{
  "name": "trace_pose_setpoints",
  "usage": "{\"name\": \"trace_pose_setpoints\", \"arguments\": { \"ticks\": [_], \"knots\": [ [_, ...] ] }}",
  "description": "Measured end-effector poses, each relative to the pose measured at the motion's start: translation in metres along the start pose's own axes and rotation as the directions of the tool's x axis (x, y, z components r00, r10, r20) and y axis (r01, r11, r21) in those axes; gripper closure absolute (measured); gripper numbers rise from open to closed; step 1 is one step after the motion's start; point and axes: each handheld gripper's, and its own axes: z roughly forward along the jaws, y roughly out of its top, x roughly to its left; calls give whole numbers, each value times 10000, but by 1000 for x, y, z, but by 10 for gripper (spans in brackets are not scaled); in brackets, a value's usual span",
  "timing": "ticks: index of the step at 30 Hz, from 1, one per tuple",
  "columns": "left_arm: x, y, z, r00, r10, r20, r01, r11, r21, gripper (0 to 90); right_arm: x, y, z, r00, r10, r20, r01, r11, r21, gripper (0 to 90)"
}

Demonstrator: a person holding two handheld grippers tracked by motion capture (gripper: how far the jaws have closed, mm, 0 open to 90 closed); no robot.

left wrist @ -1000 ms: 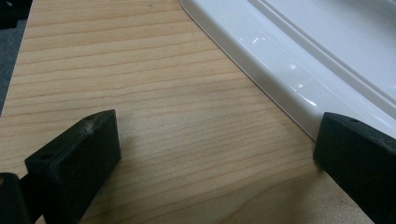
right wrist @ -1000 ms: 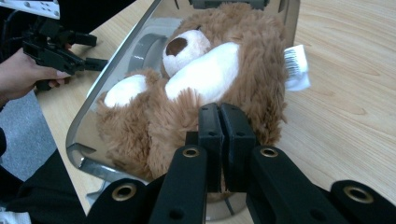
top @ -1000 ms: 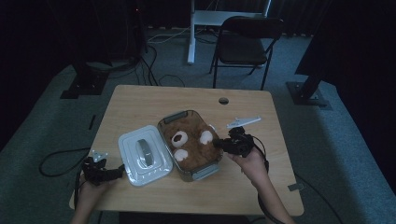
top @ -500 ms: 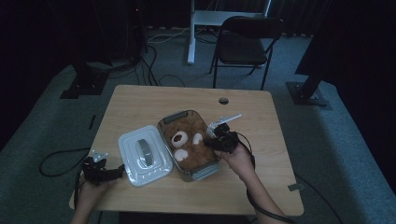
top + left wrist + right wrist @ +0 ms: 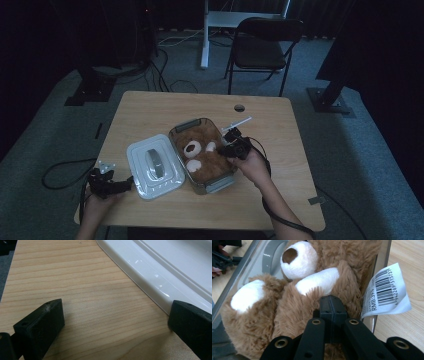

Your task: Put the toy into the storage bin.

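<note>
Our right tool [image 5: 331, 305] has its jaws pinched together on the teddy bear's [image 5: 294, 300] fur inside the clear container [image 5: 176, 131]. We judge it soft, light and squashy, best gripped by a limb. Left of the container, our left tool [image 5: 115, 322] rests wide open, holding nothing.

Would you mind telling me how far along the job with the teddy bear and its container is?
Done: the teddy bear lies inside the clear container. In hand: the right gripper, jaws together, presses into its fur by the barcode tag. Left: the white lid lies on the table beside the container; the left gripper waits open at its edge.
</note>
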Motion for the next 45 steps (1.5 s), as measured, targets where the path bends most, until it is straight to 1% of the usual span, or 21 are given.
{"name": "trace_pose_setpoints", "arguments": {
  "ticks": [10,11,12,14,15,16,17,18,19,21,23,26,30,34,35,36,37,38,41,44,45],
  "knots": [
    [0,0,0,10000,13,-2,-13,10000,12,10,7,13,19,9943,-546,921,433,9918,1205,900],
    [0,0,0,10000,8,4,-8,10000,13,10,10,16,24,9887,-854,1236,647,9845,1628,900],
    [0,0,0,10000,8,1,-8,10000,12,10,10,16,24,9887,-854,1236,647,9845,1628,900],
    [0,0,0,10000,-5,3,5,10000,8,10,15,20,33,9763,-1292,1734,901,9720,2168,900],
    [0,0,0,10000,-5,3,5,10000,8,10,15,20,33,9763,-1292,1734,901,9720,2168,900],
    [0,0,0,10000,-6,3,6,10000,9,10,19,22,40,9674,-1526,2019,990,9623,2533,900],
    [0,0,0,10000,-9,3,9,10000,9,10,19,22,40,9674,-1526,2019,990,9623,2533,900],
    [0,0,0,10000,-3,3,3,10000,10,10,21,24,44,9614,-1707,2156,1067,9542,2794,900],
    [0,0,0,10000,-3,3,3,10000,10,10,21,24,44,9614,-1707,2156,1067,9542,2794,900],
    [0,0,0,10000,-11,4,11,10000,9,10,23,23,47,9493,-1967,2451,1239,9510,2833,900],
    [0,0,0,10000,-11,4,11,10000,9,10,25,22,48,9437,-2083,2570,1334,9506,2804,900],
    [0,0,0,10000,-42,-16,42,10000,-18,10,23,18,37,9537,-1762,2437,1293,9719,1968,900],
    [0,0,0,10000,-31,-9,31,10000,-17,10,19,15,15,9701,-1419,1971,1236,9870,1027,880],
    [0,0,0,10000,-30,-10,30,10000,-16,10,13,10,-9,9860,-789,1467,792,9969,39,778],
    [0,0,0,10000,-30,-10,30,10000,-16,10,13,10,-9,9860,-789,1467,792,9969,39,778],
    [0,0,0,10000,-32,-14,32,10000,-16,10,10,7,-22,9928,-531,1074,595,9966,-570,758],
    [0,0,0,10000,-32,-14,32,10000,-16,10,10,7,-22,9928,-531,1074,595,9966,-570,758],
    [0,0,0,10000,-33,-13,33,10000,-19,10,9,4,-32,9936,-382,1058,497,9928,-1087,705],
    [0,0,0,10000,-33,-13,33,10000,-18,11,7,2,-39,9947,-281,989,416,9896,-1377,623],
    [0,0,0,10000,-30,-13,30,10000,-16,10,0,-2,-46,9977,-34,673,169,9797,-1999,589],
    [0,0,0,10000,-31,-12,31,10000,-17,10,-5,-4,-48,9981,149,596,-5,9721,-2348,523]
  ]
}}
